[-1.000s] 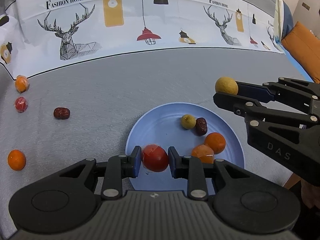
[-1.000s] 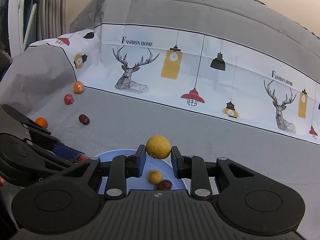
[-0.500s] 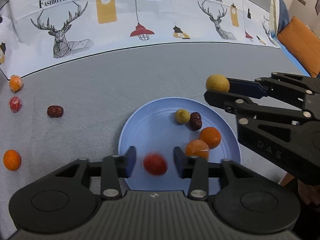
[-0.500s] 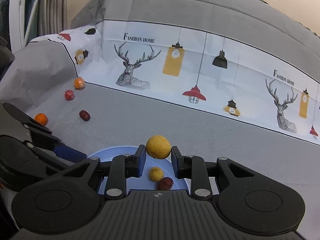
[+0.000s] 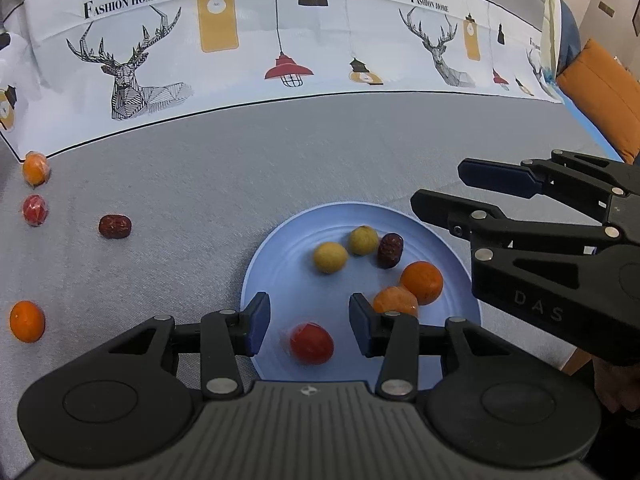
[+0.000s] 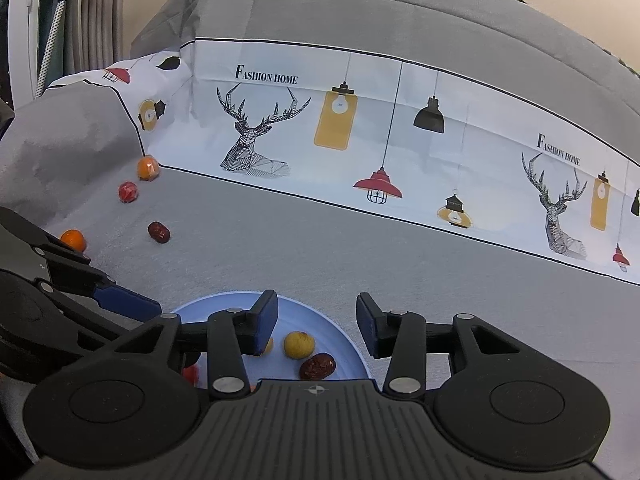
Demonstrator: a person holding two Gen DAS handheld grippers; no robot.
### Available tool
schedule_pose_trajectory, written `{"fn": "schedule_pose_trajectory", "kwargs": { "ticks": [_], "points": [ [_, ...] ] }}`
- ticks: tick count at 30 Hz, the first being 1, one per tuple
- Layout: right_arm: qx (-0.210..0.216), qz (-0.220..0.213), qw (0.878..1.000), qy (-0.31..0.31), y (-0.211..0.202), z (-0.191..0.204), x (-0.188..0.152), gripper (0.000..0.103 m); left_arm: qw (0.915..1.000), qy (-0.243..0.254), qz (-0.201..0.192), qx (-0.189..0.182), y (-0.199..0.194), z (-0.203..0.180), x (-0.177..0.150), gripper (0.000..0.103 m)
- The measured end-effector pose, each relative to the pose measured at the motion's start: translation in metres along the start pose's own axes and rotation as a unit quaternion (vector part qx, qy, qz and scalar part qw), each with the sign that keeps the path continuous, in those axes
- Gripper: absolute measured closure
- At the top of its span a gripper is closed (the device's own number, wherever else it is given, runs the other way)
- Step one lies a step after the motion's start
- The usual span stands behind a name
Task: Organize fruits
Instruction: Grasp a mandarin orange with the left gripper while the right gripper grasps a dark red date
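Both grippers hang over the blue plate [image 5: 256, 280], which sits low centre in both views on the grey cloth [image 5: 280, 168].

Left gripper [image 5: 308, 322]: jaws spread, nothing pinched. The red fruit [image 5: 311, 343] lies on the plate's near rim, between the fingertips but clear of both pads.

Right gripper [image 6: 316, 320]: jaws opening, nothing between them. In the left wrist view it comes in from the right edge, fingers over the plate's far right rim.

On the plate:
- two yellow fruits [image 5: 329, 257] [image 5: 363, 240], side by side near the middle
- a dark red date [image 5: 390, 250], touching the right yellow one
- two oranges [image 5: 422, 282] [image 5: 394, 300], touching each other, right side of the plate

In the right wrist view one yellow fruit [image 6: 299, 344] and the date [image 6: 317, 366] show between the fingers; the other yellow is mostly hidden behind the left finger.

Still off the plate, left side of the left wrist frame, well apart from it:
- wrapped orange [image 5: 35, 168] at the edge of the printed backdrop [image 5: 320, 40]
- wrapped red fruit [image 5: 35, 210] just below it
- loose date [image 5: 115, 226] to their right
- bare orange [image 5: 27, 321] at lower left
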State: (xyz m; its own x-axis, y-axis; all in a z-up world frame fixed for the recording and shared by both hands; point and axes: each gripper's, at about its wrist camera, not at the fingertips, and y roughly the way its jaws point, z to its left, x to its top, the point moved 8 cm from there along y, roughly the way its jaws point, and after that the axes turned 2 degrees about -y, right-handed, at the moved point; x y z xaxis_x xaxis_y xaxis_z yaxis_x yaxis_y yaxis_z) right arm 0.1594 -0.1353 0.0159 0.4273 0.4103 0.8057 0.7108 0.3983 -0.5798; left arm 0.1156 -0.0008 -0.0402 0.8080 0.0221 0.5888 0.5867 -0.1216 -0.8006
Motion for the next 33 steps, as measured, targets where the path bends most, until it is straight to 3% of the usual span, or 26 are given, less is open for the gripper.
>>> {"fn": "schedule_pose_trajectory", "kwargs": {
  "ticks": [7,10,16,19,23,26,28,31,33],
  "points": [
    [-0.003,0.0,1.0,0.0,0.0,-0.001,0.0,0.057,0.9999,-0.011,-0.002,0.012,-0.002,0.006,0.002,0.056],
    [-0.004,0.001,1.0,-0.001,0.001,-0.001,0.0,0.057,0.9994,-0.024,-0.01,0.023,-0.005,0.014,0.005,0.063],
    [-0.005,0.001,1.0,0.0,0.001,-0.001,0.001,0.057,0.9913,-0.096,-0.024,0.086,-0.013,0.058,0.011,0.064],
    [-0.003,0.001,1.0,0.0,0.001,0.0,0.001,0.057,0.9824,-0.149,-0.035,0.107,-0.025,0.087,0.015,0.059],
    [-0.002,-0.002,1.0,0.003,0.001,-0.001,0.003,0.057,0.9619,-0.218,-0.042,0.16,-0.043,0.131,0.027,0.017],
    [0.0,-0.005,1.0,0.002,0.0,0.001,0.005,0.057,0.9443,-0.231,-0.033,0.233,-0.045,0.168,0.033,0.014],
    [0.001,-0.005,1.0,0.002,0.0,0.002,0.006,0.057,0.9377,-0.234,-0.009,0.257,-0.036,0.188,0.031,0.014],
    [0.003,-0.004,1.0,0.003,0.001,0.005,0.007,0.057,0.9344,-0.229,0.016,0.272,-0.023,0.209,0.016,0.014],
    [0.004,-0.004,1.0,0.002,0.002,0.008,0.009,0.057,0.9278,-0.276,0.04,0.248,-0.016,0.222,0.006,0.014]
  ]
}}
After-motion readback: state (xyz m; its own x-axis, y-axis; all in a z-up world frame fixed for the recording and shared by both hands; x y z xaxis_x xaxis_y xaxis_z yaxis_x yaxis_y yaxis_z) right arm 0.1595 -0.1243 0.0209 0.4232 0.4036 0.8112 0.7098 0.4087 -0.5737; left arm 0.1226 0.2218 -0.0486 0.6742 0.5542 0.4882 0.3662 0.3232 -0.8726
